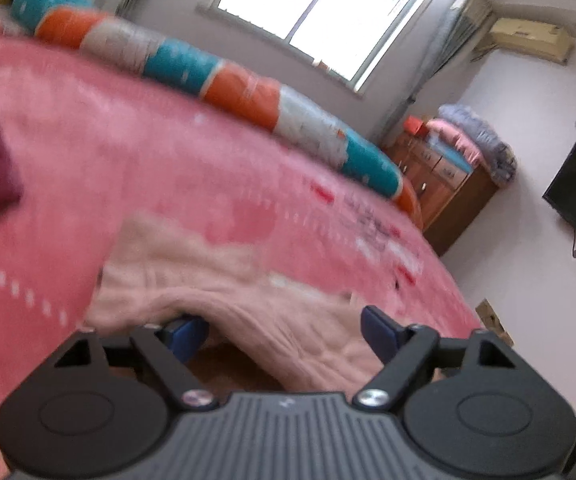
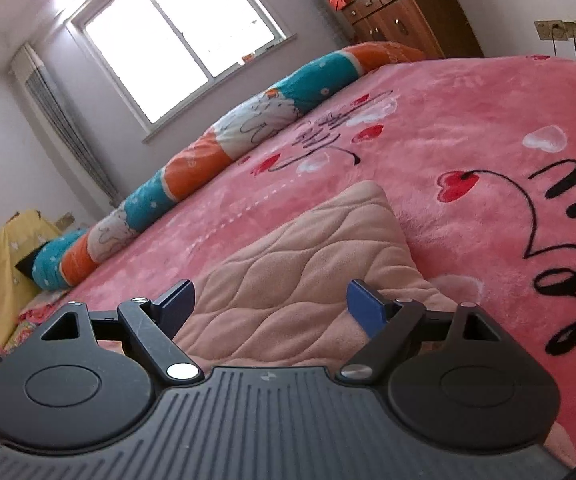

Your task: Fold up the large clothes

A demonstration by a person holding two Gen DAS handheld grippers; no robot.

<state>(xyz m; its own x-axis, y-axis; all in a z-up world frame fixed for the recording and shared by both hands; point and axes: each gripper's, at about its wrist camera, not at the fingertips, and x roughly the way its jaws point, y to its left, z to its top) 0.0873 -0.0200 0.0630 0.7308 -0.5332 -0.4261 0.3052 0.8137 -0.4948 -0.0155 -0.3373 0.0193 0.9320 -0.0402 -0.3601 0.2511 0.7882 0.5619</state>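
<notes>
Left gripper (image 1: 284, 332) fingers spread wide, a fold of the peach quilted garment (image 1: 224, 280) loose between them. Right gripper (image 2: 270, 306) fingers parted too, over the same garment on the pink bed blanket (image 2: 468, 120); striped bolster (image 2: 192, 164) beyond.

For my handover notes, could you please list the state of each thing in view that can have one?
Left claw: open, beige garment between its fingers.
Right claw: open, over the garment.
Beige quilted garment: lying on the bed, rumpled at the left claw.
Pink blanket: spread flat.
Striped quilt: rolled up along the bed's edge.
</notes>
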